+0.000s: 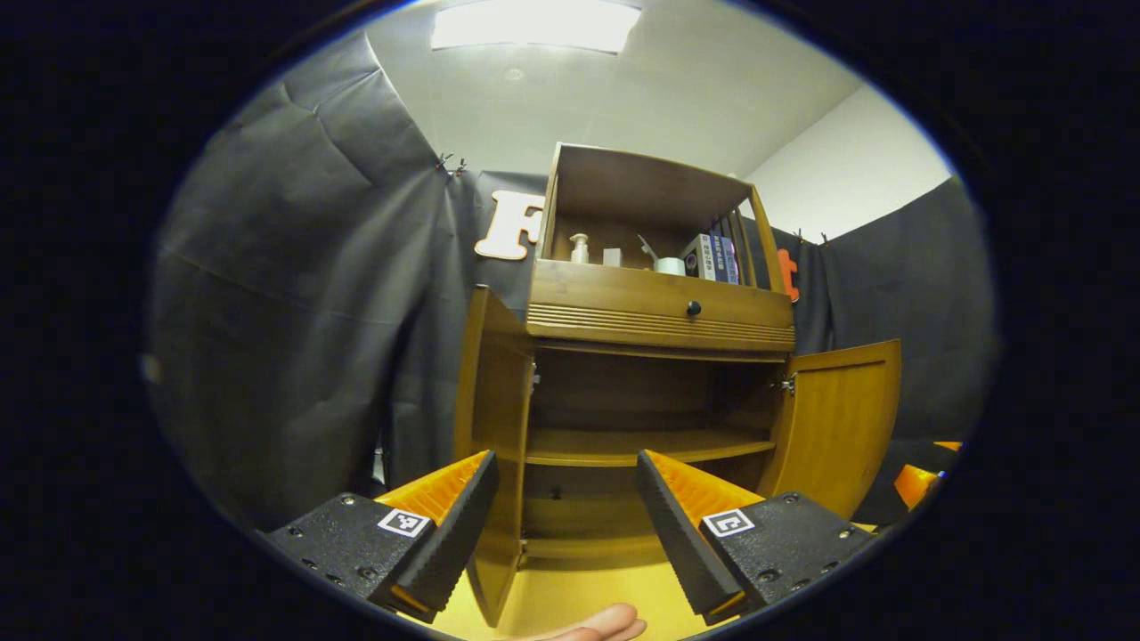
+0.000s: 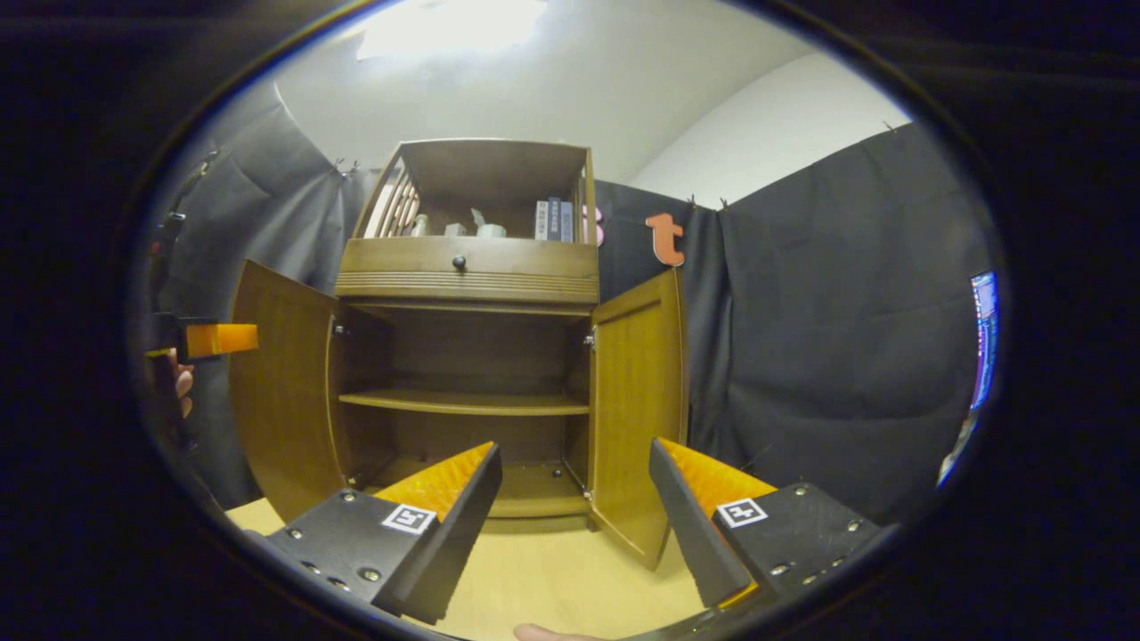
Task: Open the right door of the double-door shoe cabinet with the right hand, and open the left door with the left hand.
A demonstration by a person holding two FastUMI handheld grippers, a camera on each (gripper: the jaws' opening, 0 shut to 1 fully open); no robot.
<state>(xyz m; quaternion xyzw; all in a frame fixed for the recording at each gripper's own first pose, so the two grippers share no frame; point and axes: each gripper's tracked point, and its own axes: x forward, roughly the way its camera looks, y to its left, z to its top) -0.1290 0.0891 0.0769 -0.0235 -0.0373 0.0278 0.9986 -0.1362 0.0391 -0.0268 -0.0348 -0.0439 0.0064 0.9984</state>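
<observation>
Left gripper view: left gripper (image 1: pixel 567 512) agape, empty; cabinet (image 1: pixel 641 392) centre frame, left door (image 1: pixel 485 445) behind near finger, right door (image 1: pixel 837 427) swung wide. Right gripper view: right gripper (image 2: pixel 574 503) agape, empty; monitor (image 2: pixel 982 338) at right edge.

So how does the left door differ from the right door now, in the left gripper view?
The left door shows nearly edge-on, a narrow strip; the right door shows its broad inner face. The left door stands beside the left finger; the right door stands off to the side. Both are brown wood and swung open.
</observation>
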